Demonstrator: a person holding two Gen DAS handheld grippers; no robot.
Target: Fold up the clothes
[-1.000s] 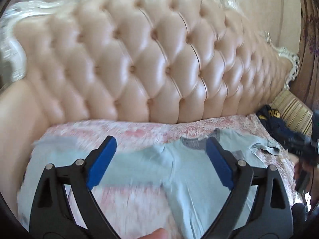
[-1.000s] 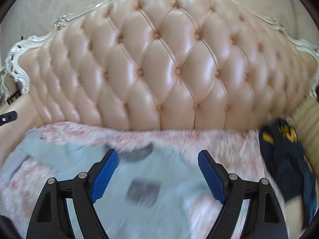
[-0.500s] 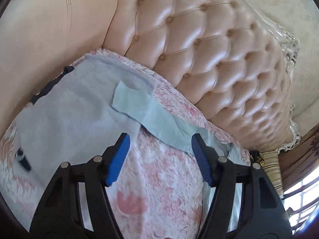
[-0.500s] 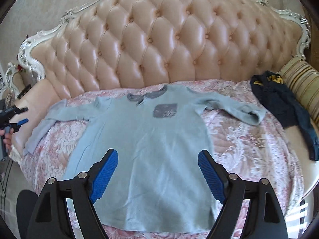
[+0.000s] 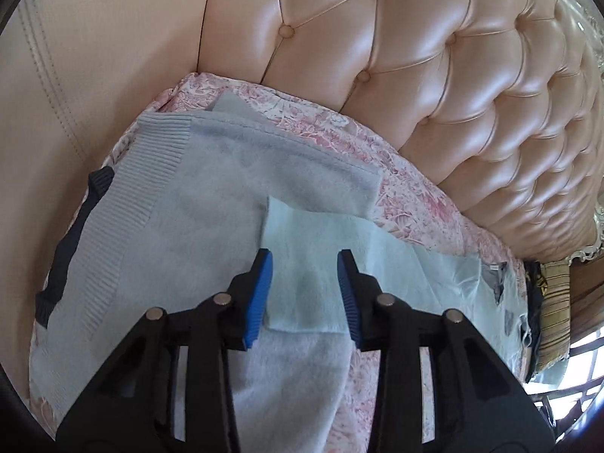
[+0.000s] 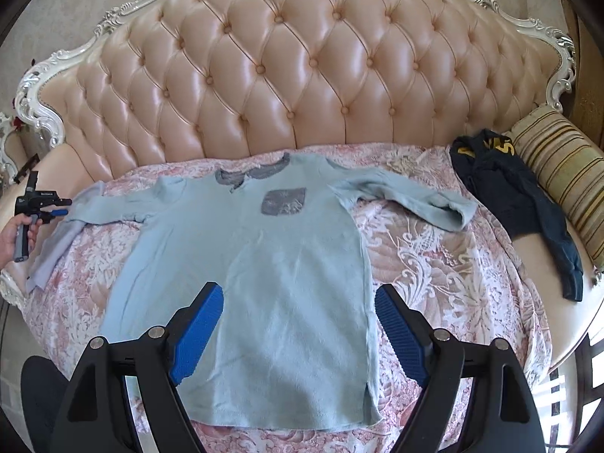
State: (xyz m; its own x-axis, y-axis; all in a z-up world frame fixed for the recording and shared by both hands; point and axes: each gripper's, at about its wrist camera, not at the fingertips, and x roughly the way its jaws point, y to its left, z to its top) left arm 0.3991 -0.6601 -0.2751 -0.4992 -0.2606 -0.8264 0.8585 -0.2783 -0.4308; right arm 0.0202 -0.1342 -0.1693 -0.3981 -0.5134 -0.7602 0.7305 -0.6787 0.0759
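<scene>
The left gripper [image 5: 304, 287] has been lowered over the sleeve [image 5: 302, 249], fingers narrowing but apart; the right gripper [image 6: 298, 334] is being held wide apart above the shirt [image 6: 264, 264].

Lying on one pink floral bedspread [image 6: 434, 264] are three garments — one light blue shirt [image 6: 264, 264] centre, one grey-blue sweater [image 5: 170, 226] far left, one dark navy garment [image 6: 521, 204] right — with one striped cushion [image 6: 566, 166] sitting far right.

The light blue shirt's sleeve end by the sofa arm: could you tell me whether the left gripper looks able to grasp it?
Probably yes. The left gripper is open, its blue pads either side of the light blue sleeve end, with nothing lying over it.
</scene>
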